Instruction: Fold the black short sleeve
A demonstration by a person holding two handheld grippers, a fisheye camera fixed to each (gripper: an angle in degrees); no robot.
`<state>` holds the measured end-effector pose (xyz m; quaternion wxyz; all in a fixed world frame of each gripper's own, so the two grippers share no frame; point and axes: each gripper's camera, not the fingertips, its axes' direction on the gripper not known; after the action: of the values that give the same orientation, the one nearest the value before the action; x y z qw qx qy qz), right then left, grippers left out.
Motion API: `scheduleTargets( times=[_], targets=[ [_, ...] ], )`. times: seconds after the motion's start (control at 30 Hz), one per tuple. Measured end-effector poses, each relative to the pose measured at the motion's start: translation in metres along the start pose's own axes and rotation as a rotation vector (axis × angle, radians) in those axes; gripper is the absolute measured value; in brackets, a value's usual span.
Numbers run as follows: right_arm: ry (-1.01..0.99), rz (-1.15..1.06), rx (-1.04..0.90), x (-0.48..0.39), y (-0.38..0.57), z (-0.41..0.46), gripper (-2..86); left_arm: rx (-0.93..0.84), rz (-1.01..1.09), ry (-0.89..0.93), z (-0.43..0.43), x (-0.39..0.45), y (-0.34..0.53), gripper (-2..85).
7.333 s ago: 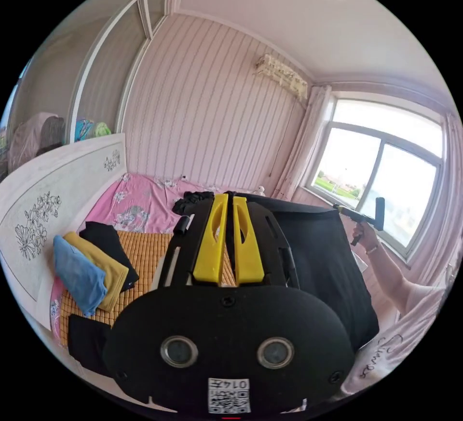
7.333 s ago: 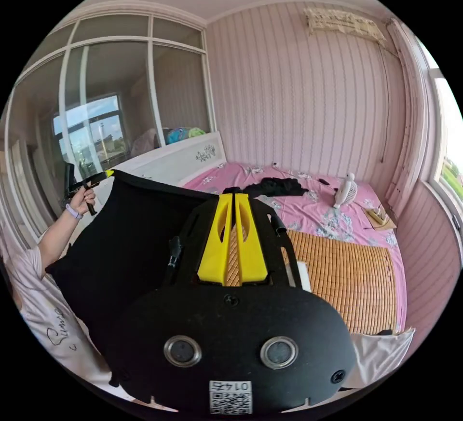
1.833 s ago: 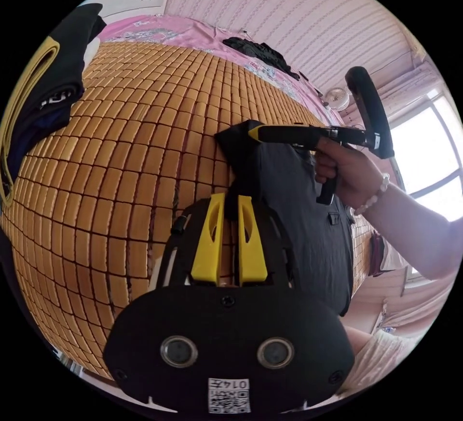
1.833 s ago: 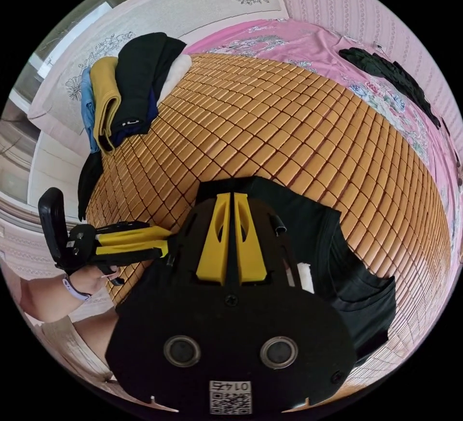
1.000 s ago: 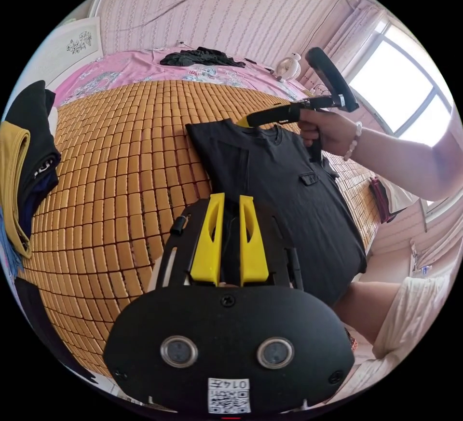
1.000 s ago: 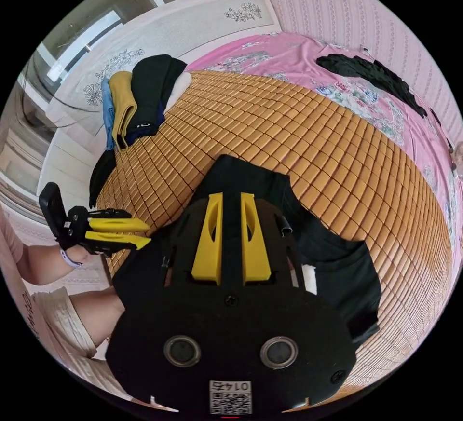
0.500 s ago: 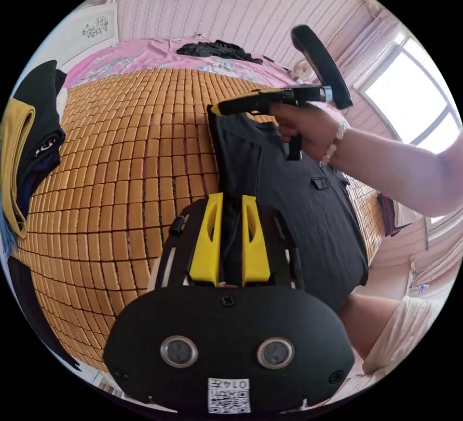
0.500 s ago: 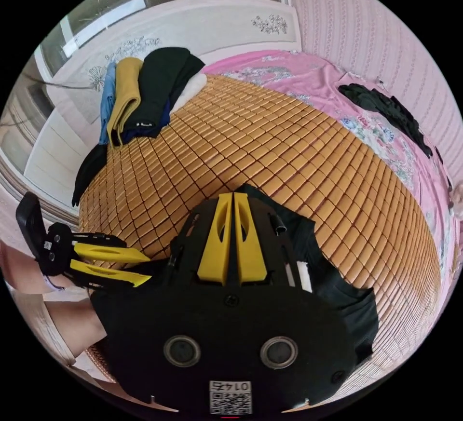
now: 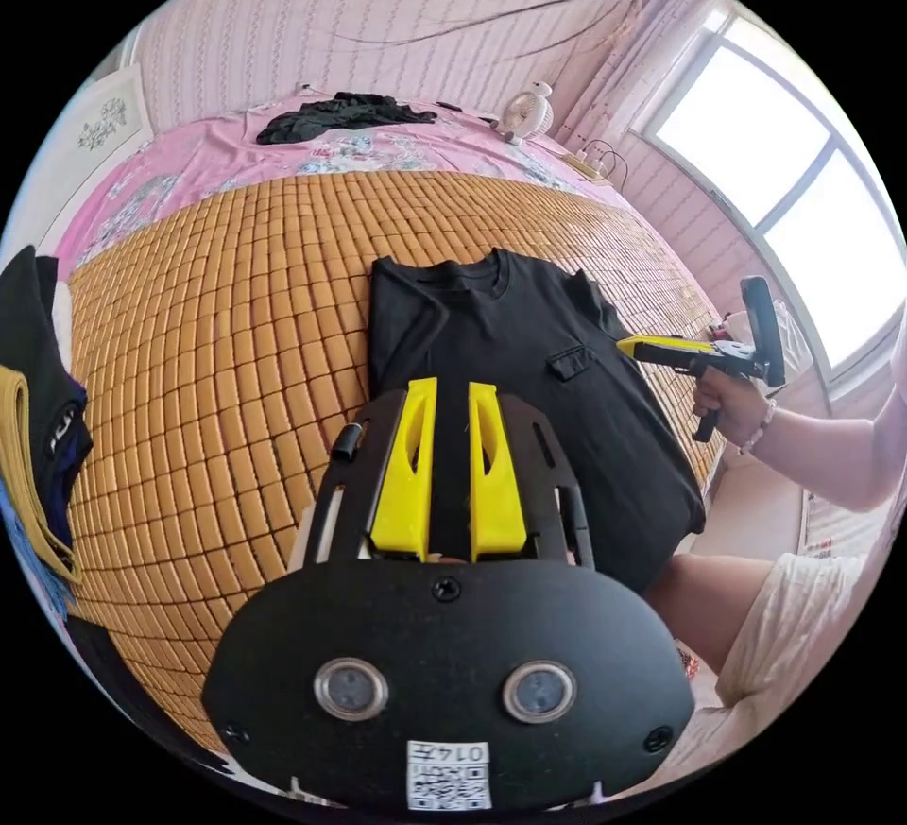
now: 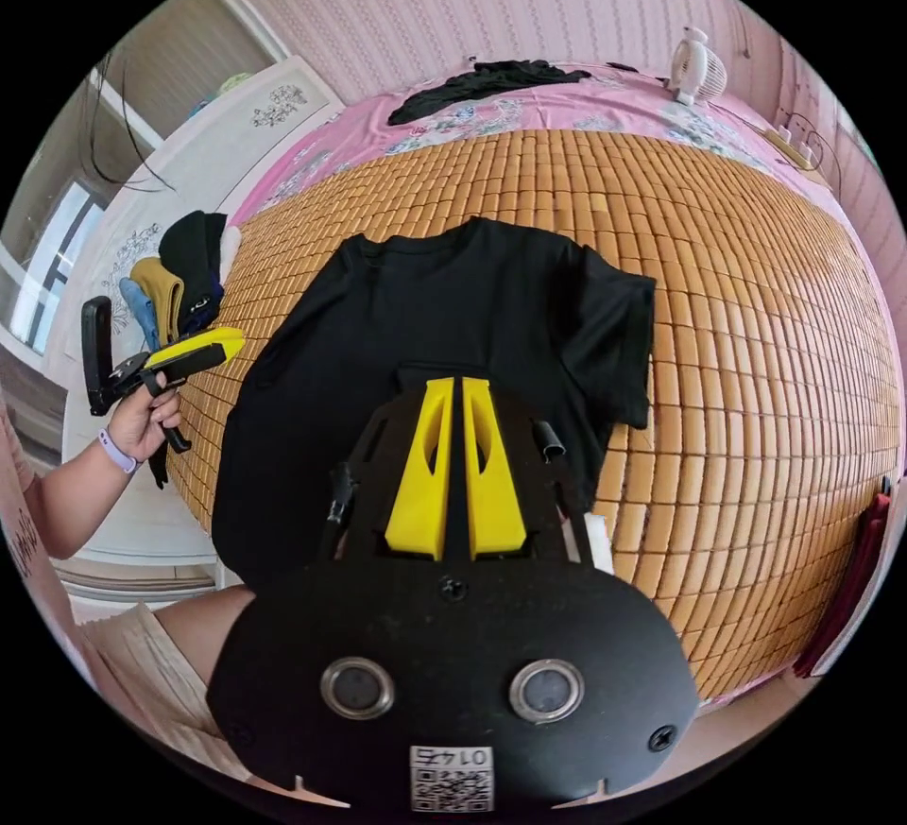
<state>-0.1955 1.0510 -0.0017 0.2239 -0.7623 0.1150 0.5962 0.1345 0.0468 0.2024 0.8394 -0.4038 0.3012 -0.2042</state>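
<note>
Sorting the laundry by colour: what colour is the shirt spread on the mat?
Black, plain; the shirt shows best in the right gripper view.
</note>
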Motion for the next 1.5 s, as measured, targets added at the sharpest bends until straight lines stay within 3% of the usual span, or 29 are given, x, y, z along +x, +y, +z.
scheduleTargets(
  times=[0.1, 0.37, 0.63, 0.83, 1.0, 1.23, 1.37, 1.5],
  targets=[
    [-0.032, 0.027, 0.033, 0.012, 0.001, -0.007, 2.2, -0.04, 0.032, -0.07, 0.022, 0.019, -0.025, 6.1],
    [-0.285, -0.216, 0.038, -0.048, -0.064, 0.046, 7.2, -0.053, -0.095, -0.165, 0.023, -0.001, -0.007, 6.1],
    [-0.298, -0.367, -0.187, -0.102, -0.128, 0.123, 4.3, -0.107, -0.157, -0.159, 0.035, -0.019, 0.021, 6.3],
    [-0.256, -0.623, -0.197, -0.149, -0.153, 0.111, 0.8, -0.065, -0.241, -0.11, 0.04, -0.031, 0.035, 6.3],
    [-0.278, -0.702, -0.176, -0.197, -0.188, 0.12, 1.4, -0.022, -0.257, -0.101, 0.037, -0.033, 0.039, 6.2],
    [-0.186, -0.613, -0.208, -0.194, -0.16, 0.114, 5.7, 0.057, -0.211, -0.105, 0.021, -0.018, 0.031, 6.1],
    [-0.108, -0.588, -0.303, -0.179, -0.126, 0.122, 5.3, 0.028, -0.174, -0.048, 0.046, -0.004, 0.02, 6.2],
    [-0.158, -0.544, -0.34, -0.17, -0.115, 0.125, 1.4, -0.078, -0.192, -0.085, 0.077, -0.002, 0.014, 5.1]
  ],
)
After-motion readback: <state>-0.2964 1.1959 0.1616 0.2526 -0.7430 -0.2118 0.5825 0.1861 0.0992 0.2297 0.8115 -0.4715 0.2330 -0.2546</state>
